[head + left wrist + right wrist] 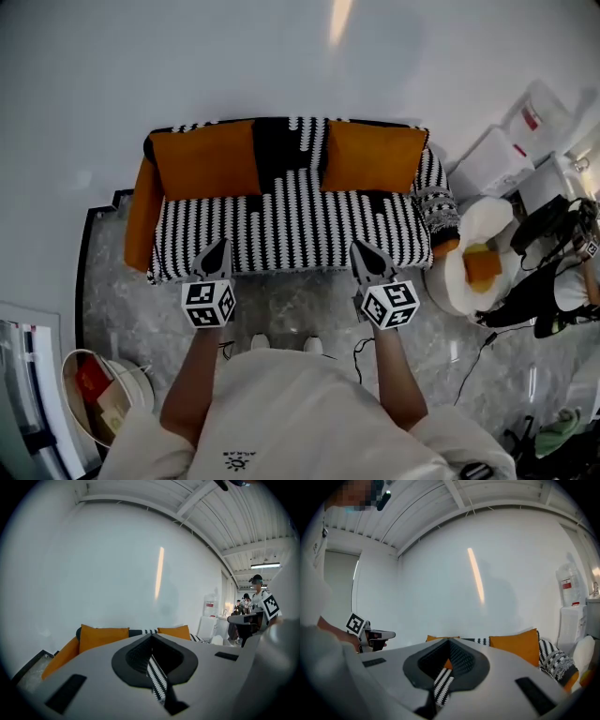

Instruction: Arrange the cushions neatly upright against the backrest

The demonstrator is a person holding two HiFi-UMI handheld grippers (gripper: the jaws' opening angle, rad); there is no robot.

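Two orange cushions stand upright against the backrest of a sofa [291, 230] with a black-and-white striped cover. The left cushion [206, 159] leans at the left end and the right cushion [373, 157] at the right end, with a gap between them. My left gripper [217, 246] hovers over the seat's front edge, shut and empty. Just as empty and shut, my right gripper [360, 247] hangs beside it at the same edge. Both cushions lie well beyond the jaws in the left gripper view: the left cushion [103, 638] and the right cushion [174, 632].
An orange armrest [142, 211] closes the sofa's left end, a patterned one [436, 202] its right. A white round stool [473, 258] with an orange thing on it stands at the right, white boxes [492, 159] behind it. A white basket [103, 394] sits at lower left.
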